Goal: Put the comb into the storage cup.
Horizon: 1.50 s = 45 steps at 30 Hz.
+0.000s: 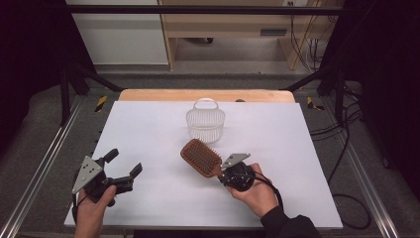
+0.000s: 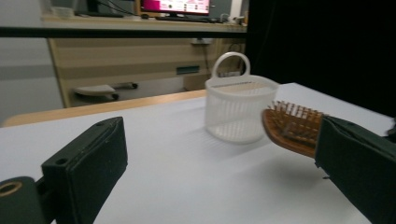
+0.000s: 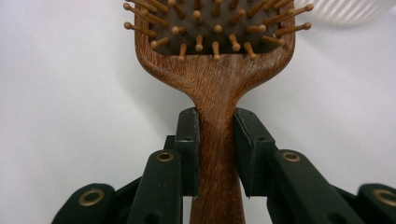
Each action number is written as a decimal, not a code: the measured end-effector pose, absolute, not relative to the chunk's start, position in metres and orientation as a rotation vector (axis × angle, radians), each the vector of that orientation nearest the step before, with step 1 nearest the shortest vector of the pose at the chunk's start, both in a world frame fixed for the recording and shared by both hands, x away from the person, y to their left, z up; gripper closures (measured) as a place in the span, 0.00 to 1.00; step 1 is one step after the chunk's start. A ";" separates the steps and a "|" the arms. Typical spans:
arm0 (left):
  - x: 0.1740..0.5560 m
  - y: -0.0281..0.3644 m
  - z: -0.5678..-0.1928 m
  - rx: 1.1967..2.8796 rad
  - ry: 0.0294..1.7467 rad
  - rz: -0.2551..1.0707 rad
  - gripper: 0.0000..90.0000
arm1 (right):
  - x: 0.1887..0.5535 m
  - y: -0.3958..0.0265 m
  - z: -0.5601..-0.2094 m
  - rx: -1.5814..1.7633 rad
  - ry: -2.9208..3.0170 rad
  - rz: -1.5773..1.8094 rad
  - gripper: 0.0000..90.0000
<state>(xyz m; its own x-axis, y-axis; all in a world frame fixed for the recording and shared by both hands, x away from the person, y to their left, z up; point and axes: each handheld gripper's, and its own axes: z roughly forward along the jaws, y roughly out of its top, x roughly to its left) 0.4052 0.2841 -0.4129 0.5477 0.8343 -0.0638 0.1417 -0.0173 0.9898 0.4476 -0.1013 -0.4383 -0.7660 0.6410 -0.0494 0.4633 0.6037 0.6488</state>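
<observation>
The right gripper (image 3: 217,140) has its fingers (image 3: 189,140) clamped on the handle of the wooden paddle hairbrush (image 1: 200,157), so the pickup is done. The brush head points ahead of them toward the white slotted basket (image 1: 205,124); placing it remains. The left gripper (image 1: 121,166) stands open and empty, well apart on the desk (image 1: 148,198).

A white basket (image 1: 205,120) stands on the white-covered table (image 1: 148,139).

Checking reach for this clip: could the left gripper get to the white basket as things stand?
Probably yes. The left gripper is open and holds nothing, and bare white table lies between it and the basket; the hairbrush sits off to the side.
</observation>
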 end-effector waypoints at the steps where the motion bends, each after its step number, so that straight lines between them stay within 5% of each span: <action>1: 0.407 0.280 -0.411 1.521 0.866 0.664 0.03 | 0.448 -0.103 -0.437 0.906 2.545 0.949 0.81; 26: 0.480 0.160 -0.371 1.587 0.794 0.397 0.04 | 0.446 -0.113 -0.412 0.844 2.220 1.308 0.81; 45: 0.492 0.134 -0.359 1.503 0.818 0.262 0.07 | 0.441 -0.113 -0.406 0.820 2.132 1.372 0.81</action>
